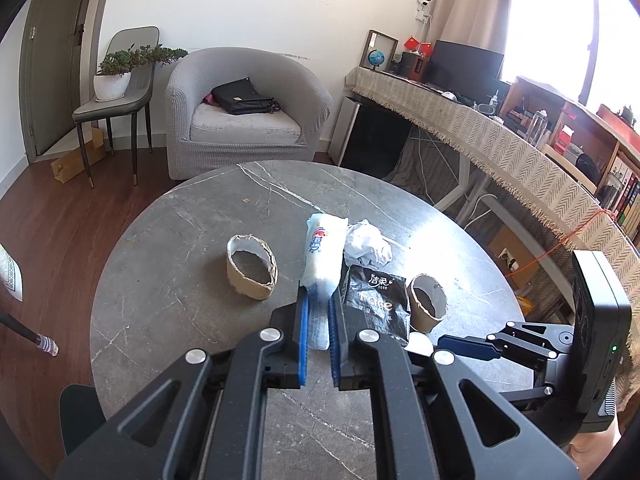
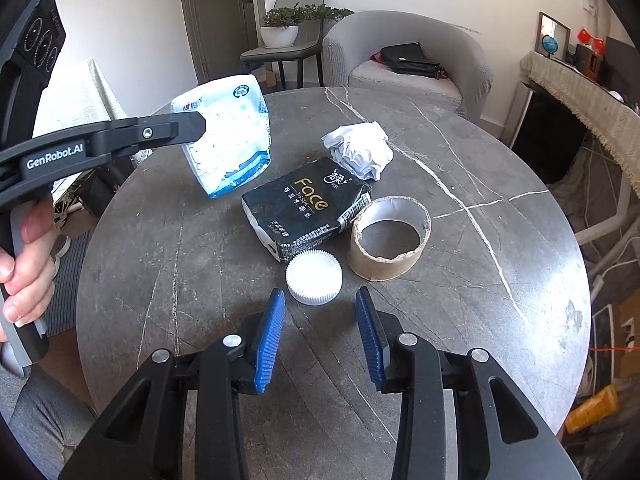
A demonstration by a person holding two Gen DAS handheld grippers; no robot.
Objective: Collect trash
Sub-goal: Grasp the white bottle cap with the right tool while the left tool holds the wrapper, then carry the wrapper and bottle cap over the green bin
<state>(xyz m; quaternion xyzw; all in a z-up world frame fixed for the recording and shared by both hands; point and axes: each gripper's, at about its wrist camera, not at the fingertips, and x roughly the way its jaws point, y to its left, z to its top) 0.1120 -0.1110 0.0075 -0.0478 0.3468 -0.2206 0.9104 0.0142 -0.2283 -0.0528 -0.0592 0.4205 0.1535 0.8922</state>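
Observation:
My left gripper [image 1: 318, 300] is shut on a white and blue plastic wrapper [image 1: 324, 256] and holds it lifted above the round grey marble table [image 1: 180, 240]; the wrapper [image 2: 230, 136] also shows in the right wrist view. My right gripper [image 2: 320, 300] is open and empty, just in front of a white ridged lid [image 2: 314, 278]. On the table lie a black tissue pack [image 2: 308, 208], a crumpled white paper ball [image 2: 360, 148] and a cardboard tape core [image 2: 390, 238]. A second cardboard core [image 1: 252, 266] stands left of the wrapper.
A grey armchair [image 1: 248, 108] with a black bag stands beyond the table. A chair with a potted plant [image 1: 120, 76] is at the far left. A cloth-covered desk [image 1: 500, 140] and shelves run along the right.

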